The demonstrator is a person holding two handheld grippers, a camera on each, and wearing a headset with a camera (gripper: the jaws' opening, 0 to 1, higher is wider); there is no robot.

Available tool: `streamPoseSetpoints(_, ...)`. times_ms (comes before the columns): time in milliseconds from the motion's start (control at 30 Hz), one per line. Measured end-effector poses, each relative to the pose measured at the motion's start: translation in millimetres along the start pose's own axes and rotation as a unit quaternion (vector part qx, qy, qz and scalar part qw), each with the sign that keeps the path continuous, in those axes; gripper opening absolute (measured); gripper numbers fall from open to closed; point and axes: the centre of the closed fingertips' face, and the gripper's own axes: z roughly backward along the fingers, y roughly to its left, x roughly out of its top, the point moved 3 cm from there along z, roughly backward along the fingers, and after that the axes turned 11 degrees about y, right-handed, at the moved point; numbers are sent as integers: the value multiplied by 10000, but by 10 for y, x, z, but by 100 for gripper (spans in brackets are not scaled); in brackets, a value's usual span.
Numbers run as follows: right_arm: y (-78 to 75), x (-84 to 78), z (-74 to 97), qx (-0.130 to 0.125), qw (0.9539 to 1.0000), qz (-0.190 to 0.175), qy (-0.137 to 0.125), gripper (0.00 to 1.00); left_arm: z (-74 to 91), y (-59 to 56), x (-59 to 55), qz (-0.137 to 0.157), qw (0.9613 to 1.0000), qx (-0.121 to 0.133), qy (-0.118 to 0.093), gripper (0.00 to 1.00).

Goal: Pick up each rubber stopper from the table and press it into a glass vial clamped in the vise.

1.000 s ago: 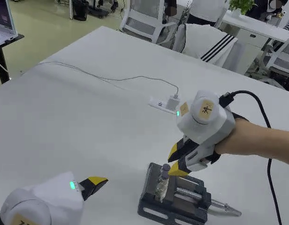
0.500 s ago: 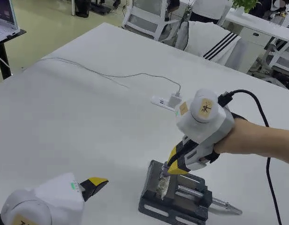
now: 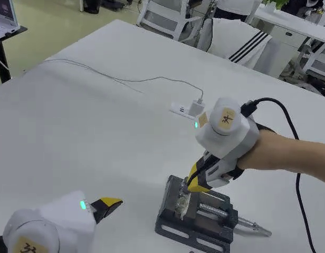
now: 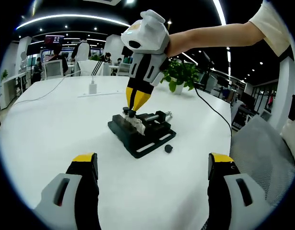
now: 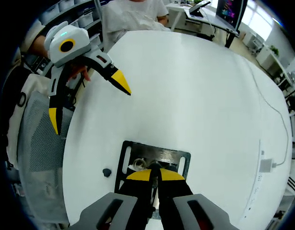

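The right gripper [image 3: 190,187], jaws pressed together, is now brought lower than a second ago. The rubber stopper [image 4: 131,113] is met directly under its tips, atop the glass vial [image 3: 181,203] in the vise [image 3: 197,226]; seating is judged underway. The left gripper [image 4: 152,160] is held spread and empty, with a spare stopper [image 4: 168,148] ahead of it.

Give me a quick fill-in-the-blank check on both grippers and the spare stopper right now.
1. The right gripper points down at the vial in the vise, its jaws ____.
2. The left gripper hovers apart from the vise, its jaws ____.
3. One loose stopper lies on the table beside the ____.
Missing words: shut; open; vise.
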Motion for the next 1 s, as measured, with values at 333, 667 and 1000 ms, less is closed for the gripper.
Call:
streamPoseSetpoints(333, 15, 6, 2, 21, 10000, 16, 14, 0, -43, -28, -14, 43, 10000, -51, 13, 95)
streamPoseSetpoints(667, 35, -1, -9, -125, 9999, 5, 65, 0, -82, 3, 41, 40, 10000, -68, 23, 94)
streamPoseSetpoints(1000, 22, 18, -25, 34, 9999, -64, 119, 0, -130, 23, 82, 68, 9999, -89, 11, 94)
